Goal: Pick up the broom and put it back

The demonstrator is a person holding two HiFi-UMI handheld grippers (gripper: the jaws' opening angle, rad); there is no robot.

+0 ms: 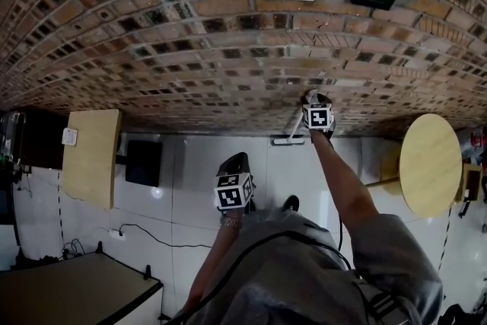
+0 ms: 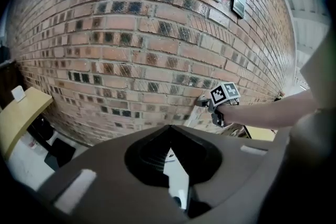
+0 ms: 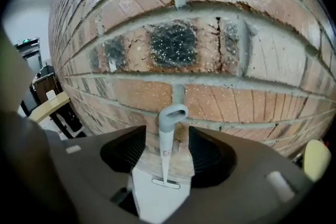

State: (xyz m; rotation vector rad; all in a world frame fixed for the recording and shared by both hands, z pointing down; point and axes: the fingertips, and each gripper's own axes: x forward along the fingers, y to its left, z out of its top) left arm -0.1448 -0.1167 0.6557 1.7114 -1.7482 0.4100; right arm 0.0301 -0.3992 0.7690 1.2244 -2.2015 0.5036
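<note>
Broom (image 3: 165, 157) against wall (image 3: 173, 50), between spread right gripper (image 3: 167, 136)

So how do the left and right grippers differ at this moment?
The left gripper has its jaws together with nothing between them; the right gripper has its jaws apart, with the broom handle between them. The left gripper sits near the person's body; the right gripper is stretched out to the brick wall. Both point towards that wall.

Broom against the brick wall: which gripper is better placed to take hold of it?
Right. The broom stands between the open jaws of the right gripper, close to the wall. The left gripper hangs farther back with its jaws together.
</note>
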